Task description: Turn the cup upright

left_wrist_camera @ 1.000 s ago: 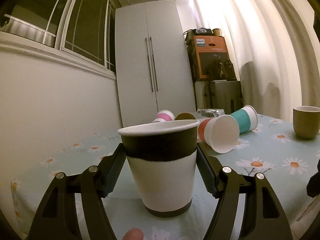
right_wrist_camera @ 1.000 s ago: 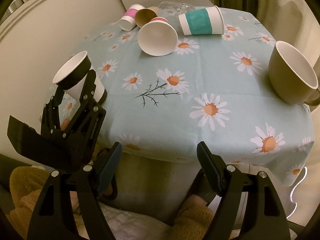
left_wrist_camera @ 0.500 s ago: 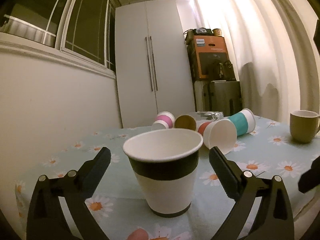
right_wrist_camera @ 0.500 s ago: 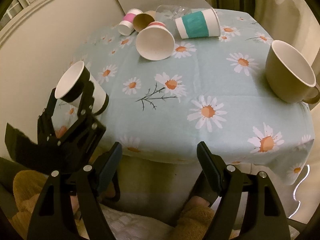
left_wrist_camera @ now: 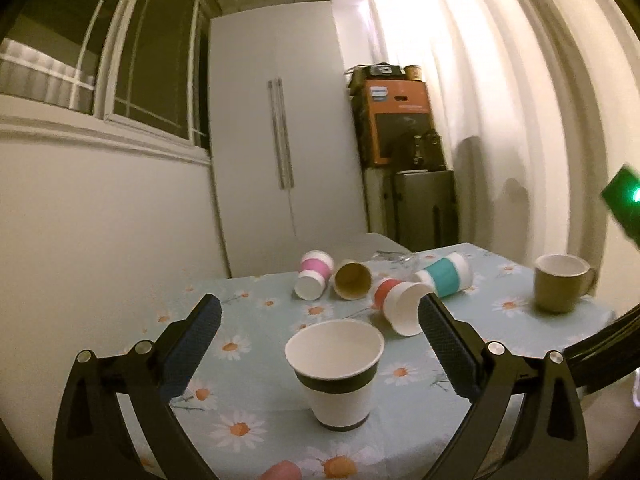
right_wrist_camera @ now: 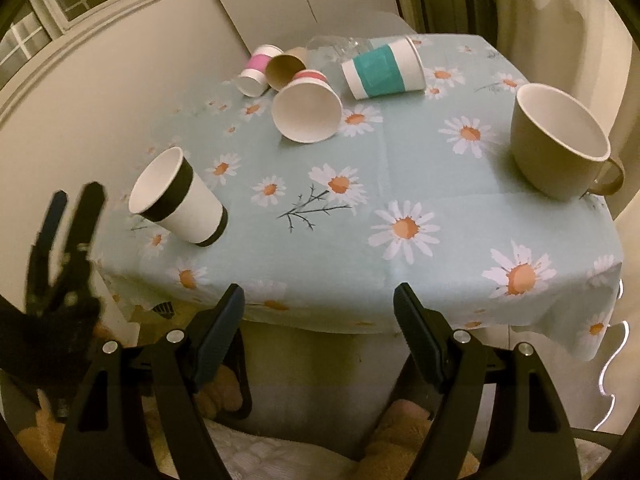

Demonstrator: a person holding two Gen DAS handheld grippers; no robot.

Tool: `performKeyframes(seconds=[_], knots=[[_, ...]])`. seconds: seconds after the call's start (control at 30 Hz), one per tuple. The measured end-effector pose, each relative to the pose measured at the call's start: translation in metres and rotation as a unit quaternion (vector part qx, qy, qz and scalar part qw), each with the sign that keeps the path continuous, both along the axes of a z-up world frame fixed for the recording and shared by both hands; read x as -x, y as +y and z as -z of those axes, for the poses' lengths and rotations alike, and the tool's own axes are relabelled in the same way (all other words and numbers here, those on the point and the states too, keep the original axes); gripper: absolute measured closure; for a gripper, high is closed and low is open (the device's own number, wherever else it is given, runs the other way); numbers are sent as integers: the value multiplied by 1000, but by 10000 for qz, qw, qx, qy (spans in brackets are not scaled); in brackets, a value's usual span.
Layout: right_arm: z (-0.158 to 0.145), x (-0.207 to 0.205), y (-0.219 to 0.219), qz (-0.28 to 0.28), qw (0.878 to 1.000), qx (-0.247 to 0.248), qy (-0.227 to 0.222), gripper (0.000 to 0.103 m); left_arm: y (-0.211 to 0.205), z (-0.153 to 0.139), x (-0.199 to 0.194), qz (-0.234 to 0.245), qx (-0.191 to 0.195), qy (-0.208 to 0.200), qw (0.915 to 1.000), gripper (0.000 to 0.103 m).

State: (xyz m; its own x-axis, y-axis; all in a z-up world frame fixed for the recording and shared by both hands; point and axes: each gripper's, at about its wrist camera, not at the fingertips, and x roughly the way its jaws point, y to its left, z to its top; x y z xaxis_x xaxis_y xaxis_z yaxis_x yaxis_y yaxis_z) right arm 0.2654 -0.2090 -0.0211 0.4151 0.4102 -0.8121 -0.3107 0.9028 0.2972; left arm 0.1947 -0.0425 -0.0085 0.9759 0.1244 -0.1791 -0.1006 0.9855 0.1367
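Counting across both views, five paper cups and one ceramic mug are recorded on the daisy-print tablecloth [right_wrist_camera: 400, 152]. One cup, the black-banded paper cup [left_wrist_camera: 335, 372], is seen upright at lower centre of the left wrist frame, mouth up, its white interior showing nothing inside; in the right wrist frame it sits at centre left near the table's near-left corner. Four cups are noted lying on their sides in a cluster at the upper centre of the right wrist frame: a pink-banded cup [right_wrist_camera: 256, 70], a plain brown cup [right_wrist_camera: 286, 68], a red-banded cup [right_wrist_camera: 307, 106] with its open mouth turned toward the camera, and a teal-banded cup [right_wrist_camera: 382, 68]. A crumpled clear plastic item [right_wrist_camera: 336, 44] is seen just behind them; what it is cannot be told. The olive mug [right_wrist_camera: 560, 144], smooth-glazed with a side handle, stands upright at the right of the frame, its pale interior appearing empty. The left gripper [left_wrist_camera: 320, 344] is recorded with jaws spread wide, either side of the banded cup and apart from it. The right gripper [right_wrist_camera: 320, 328] is likewise spread, holding nothing, below the table's near edge.
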Motion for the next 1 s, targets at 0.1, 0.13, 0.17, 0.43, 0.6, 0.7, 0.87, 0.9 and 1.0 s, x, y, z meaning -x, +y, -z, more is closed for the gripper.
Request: performKeyframes(seconds=[0.1, 0.13, 0.17, 0.43, 0.6, 0.7, 0.87, 0.9, 1.0], knots=[[-7, 11, 3, -15, 9997, 24, -238, 27, 3, -22, 11, 196, 134, 136, 9996, 7], [-9, 15, 4, -26, 9995, 26, -316, 27, 5, -27, 13, 239, 166, 192, 9994, 7], [-11, 18, 4, -37, 9993, 16, -374, 27, 7, -32, 17, 292, 202, 291, 9989, 7], [-25, 46, 10, -59, 9953, 63, -960, 27, 31, -43, 60, 599, 591, 725, 9938, 7], [-34, 74, 10, 17, 9911, 46, -1332, 27, 44, -37, 90, 595, 696, 868, 9920, 7], [-38, 98, 11, -17, 9885, -46, -1512, 24, 49, -34, 110, 591, 755, 837, 9919, 7], [-44, 147, 20, -290, 9805, -31, -1945, 22, 56, -30, 140, 672, 852, 798, 9909, 7], [-44, 154, 22, -339, 9792, 0, -2002, 22, 58, -29, 146, 666, 865, 803, 9908, 7], [-47, 176, 23, -452, 9753, -34, -2163, 22, 61, -30, 162, 655, 985, 825, 9895, 7]])
